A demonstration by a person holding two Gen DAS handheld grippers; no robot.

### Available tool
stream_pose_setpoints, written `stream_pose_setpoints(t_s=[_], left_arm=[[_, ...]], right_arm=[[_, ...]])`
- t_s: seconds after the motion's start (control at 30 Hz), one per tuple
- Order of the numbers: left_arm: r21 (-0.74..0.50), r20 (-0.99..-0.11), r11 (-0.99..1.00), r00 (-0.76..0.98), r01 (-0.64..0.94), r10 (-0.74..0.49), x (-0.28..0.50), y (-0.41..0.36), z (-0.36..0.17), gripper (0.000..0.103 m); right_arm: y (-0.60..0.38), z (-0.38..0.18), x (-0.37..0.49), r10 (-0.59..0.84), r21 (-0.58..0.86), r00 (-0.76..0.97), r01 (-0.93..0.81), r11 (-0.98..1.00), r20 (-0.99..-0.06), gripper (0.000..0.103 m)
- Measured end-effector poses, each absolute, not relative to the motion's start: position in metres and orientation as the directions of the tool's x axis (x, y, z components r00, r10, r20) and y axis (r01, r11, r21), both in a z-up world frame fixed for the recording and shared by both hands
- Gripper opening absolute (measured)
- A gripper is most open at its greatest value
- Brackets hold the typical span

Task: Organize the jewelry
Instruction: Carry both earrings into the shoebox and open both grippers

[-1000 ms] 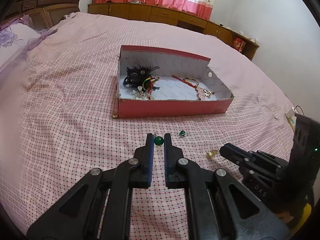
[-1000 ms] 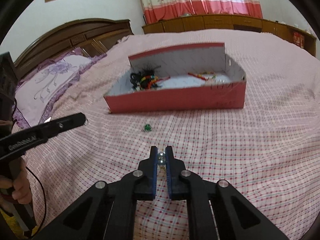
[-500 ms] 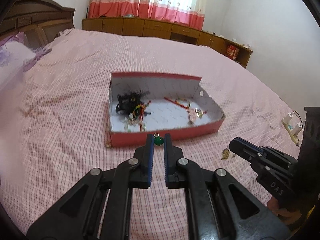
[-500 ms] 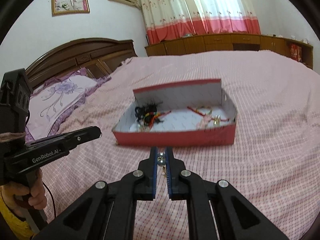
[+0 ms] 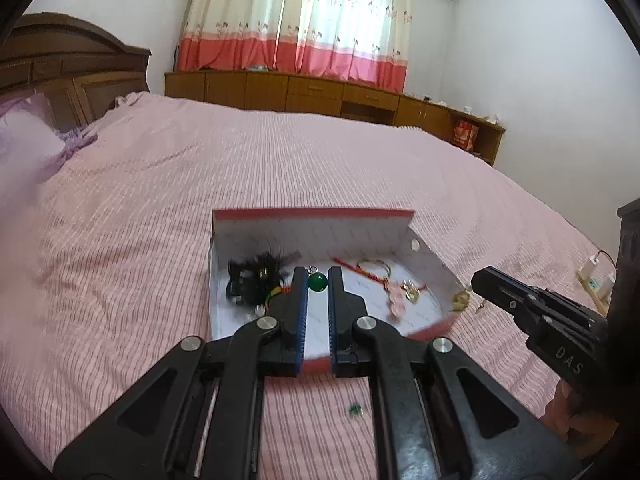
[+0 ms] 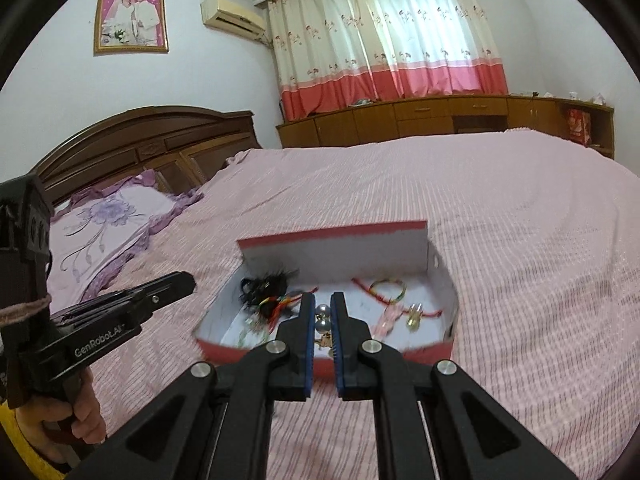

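The left gripper (image 5: 318,280) is clamped on a green bead (image 5: 317,282), a small ring at its top showing just above the fingertips. It hangs over the near part of the red box (image 5: 312,213) on the pink bed (image 5: 160,184). The right gripper (image 6: 322,312) is pinched on a pair of silver pearls (image 6: 322,317), something gold dangling under them between the fingers, also above the box's near wall.

Inside the box lie a black tuft (image 5: 256,272) with coloured cords at the left, and a red cord bracelet (image 5: 374,270) with a pink and gold charm at the right. A second green piece (image 5: 354,410) lies on the bed, short of the box.

Both held pieces look tiny, light, hard and smooth, so they are likely to slip or roll. The round bead gives the pads only a narrow contact across its middle; a grip there, squarely on the widest part, seems safest. The ring and dangling metal look thin and easy to bend, so I would not take hold there. On release each should drop short and may bounce, so low over the white floor of the box looks best
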State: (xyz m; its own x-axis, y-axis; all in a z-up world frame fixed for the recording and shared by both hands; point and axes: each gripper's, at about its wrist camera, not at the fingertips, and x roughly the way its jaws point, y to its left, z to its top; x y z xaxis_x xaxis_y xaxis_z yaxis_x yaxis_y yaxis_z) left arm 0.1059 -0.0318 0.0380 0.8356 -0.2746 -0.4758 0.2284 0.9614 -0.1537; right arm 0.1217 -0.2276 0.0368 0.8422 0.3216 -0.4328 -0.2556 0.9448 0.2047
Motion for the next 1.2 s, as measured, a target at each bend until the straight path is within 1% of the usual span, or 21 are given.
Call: stream_pose_setpoints(t_s=[0.1,0.2,0.67,0.77,0.8,0.83,0.87,0.9,0.93,1.0,1.07,1.13,1.2], left_arm=[[-0.147,-0.460,0.963,0.847,0.226,-0.269,0.116,-0.033,0.034,0.001],[-0.143,-0.461,0.965,0.848,0.220,-0.261,0.128,-0.035,0.026,0.001],[-0.149,-0.556,0.977,0.805,0.149,-0.208,0.176,-0.034,-0.019,0.001],[-0.153,-0.571,0.978,0.795,0.141,-0.204,0.179,-0.033,-0.022,0.004],[-0.150,-0.576,0.979,0.793,0.135,-0.198,0.180,-0.033,-0.023,0.012],[-0.148,-0.581,0.981,0.792,0.126,-0.190,0.181,-0.033,-0.023,0.023],[-0.150,-0.580,0.981,0.793,0.122,-0.187,0.181,-0.032,-0.023,0.027],[-0.151,-0.578,0.982,0.796,0.114,-0.182,0.180,-0.032,-0.021,0.034],[-0.151,-0.576,0.982,0.798,0.109,-0.177,0.180,-0.032,-0.021,0.038],[-0.153,-0.574,0.983,0.801,0.099,-0.170,0.177,-0.030,-0.018,0.042],[-0.149,-0.574,0.985,0.803,0.091,-0.161,0.174,-0.030,-0.015,0.045],[-0.146,-0.574,0.985,0.804,0.088,-0.156,0.168,-0.030,-0.011,0.048],[-0.148,-0.570,0.985,0.807,0.086,-0.156,0.162,-0.028,-0.008,0.050]], right_arm=[[-0.231,0.032,0.141,0.294,0.198,0.849,-0.227,0.953,-0.440,0.009],[-0.236,0.024,0.160,0.270,0.198,0.849,-0.199,0.960,-0.455,0.009],[-0.241,-0.017,0.210,0.217,0.194,0.812,-0.131,0.972,-0.542,0.009],[-0.240,-0.023,0.216,0.211,0.193,0.799,-0.121,0.974,-0.563,0.010],[-0.240,-0.025,0.217,0.211,0.195,0.796,-0.119,0.974,-0.567,0.010],[-0.240,-0.025,0.217,0.215,0.199,0.794,-0.121,0.973,-0.569,0.010],[-0.240,-0.025,0.217,0.220,0.202,0.792,-0.125,0.971,-0.569,0.013],[-0.240,-0.024,0.217,0.224,0.203,0.793,-0.129,0.971,-0.567,0.017],[-0.240,-0.023,0.216,0.229,0.205,0.795,-0.134,0.970,-0.562,0.019],[-0.239,-0.020,0.212,0.236,0.209,0.797,-0.140,0.968,-0.556,0.021],[-0.239,-0.017,0.207,0.244,0.219,0.802,-0.145,0.965,-0.545,0.027],[-0.240,-0.012,0.199,0.255,0.229,0.808,-0.153,0.961,-0.530,0.038],[-0.238,-0.007,0.192,0.265,0.229,0.815,-0.167,0.959,-0.516,0.042]])
